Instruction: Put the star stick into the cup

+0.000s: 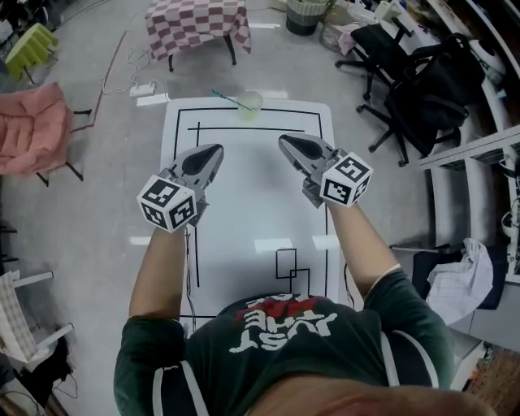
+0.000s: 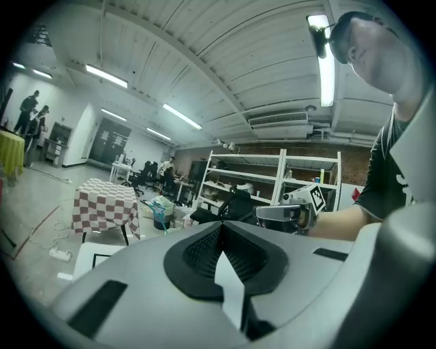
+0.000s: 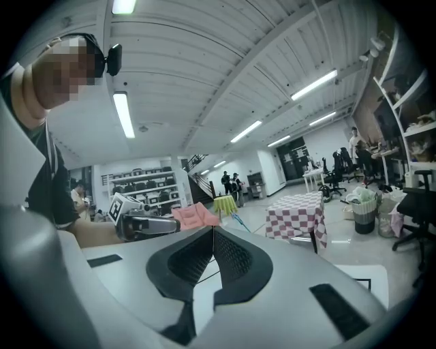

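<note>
A pale green translucent cup (image 1: 249, 103) stands near the far edge of the white table (image 1: 252, 219). A thin teal stick (image 1: 227, 98) slants from the cup up to the left and seems to rest in it; its star end is too small to make out. My left gripper (image 1: 215, 151) hovers over the table's left middle, shut and empty, a good way short of the cup. My right gripper (image 1: 284, 140) hovers over the right middle, also shut with nothing between its pads. In both gripper views the jaws meet: left gripper (image 2: 221, 225), right gripper (image 3: 212, 230).
Black rectangles are marked on the table. Beyond it stand a checkered-cloth table (image 1: 197, 24) and a bin (image 1: 305, 15). Black office chairs (image 1: 422, 89) crowd the right side. A pink draped chair (image 1: 32, 130) is at the left, and a power strip (image 1: 142, 89) lies on the floor.
</note>
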`<state>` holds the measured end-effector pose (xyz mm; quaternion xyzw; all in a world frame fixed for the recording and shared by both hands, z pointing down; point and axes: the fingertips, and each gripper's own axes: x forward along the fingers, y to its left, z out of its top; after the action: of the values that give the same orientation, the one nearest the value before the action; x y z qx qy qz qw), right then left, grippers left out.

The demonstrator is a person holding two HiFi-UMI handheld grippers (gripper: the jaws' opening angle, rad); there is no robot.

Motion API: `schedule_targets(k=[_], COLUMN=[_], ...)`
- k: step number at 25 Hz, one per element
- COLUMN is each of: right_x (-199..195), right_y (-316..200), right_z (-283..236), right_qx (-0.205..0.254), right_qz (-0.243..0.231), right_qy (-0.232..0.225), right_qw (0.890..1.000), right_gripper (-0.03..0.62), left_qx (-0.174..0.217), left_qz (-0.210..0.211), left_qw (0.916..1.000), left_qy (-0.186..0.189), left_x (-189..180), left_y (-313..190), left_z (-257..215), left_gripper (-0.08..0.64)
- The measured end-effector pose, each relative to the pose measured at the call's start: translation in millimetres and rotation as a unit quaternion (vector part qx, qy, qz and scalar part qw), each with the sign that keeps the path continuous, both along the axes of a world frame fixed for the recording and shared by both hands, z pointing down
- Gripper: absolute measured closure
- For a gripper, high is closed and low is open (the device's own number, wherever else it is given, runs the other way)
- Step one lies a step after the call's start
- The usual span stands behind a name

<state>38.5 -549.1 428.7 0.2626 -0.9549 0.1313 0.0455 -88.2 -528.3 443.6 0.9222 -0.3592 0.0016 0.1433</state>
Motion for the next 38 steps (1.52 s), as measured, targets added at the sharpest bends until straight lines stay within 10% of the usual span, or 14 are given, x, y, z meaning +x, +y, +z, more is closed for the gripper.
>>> schedule_targets(k=[25,38], right_x=[-74.2,47.1], right_y=[222.5,373.8], right_z=[-119.0,-135.9], right_qx=[0.036,0.041], right_qz=[0.062,0.040], right_qy=[-0.001,-0.005], right_qw=[0.997,0.998], right_gripper=[0.558,0.558], left_qx=[0.015,-0.007], left_qz=[0.051,0.031], left_qw=[0.9978,0.9981], left_qy=[0.039,0.053], left_x=[-121.3,-0.3], left_y=[214.5,355.0], left_z=[-97.0,-121.5], left_gripper=[0.552,0.551])
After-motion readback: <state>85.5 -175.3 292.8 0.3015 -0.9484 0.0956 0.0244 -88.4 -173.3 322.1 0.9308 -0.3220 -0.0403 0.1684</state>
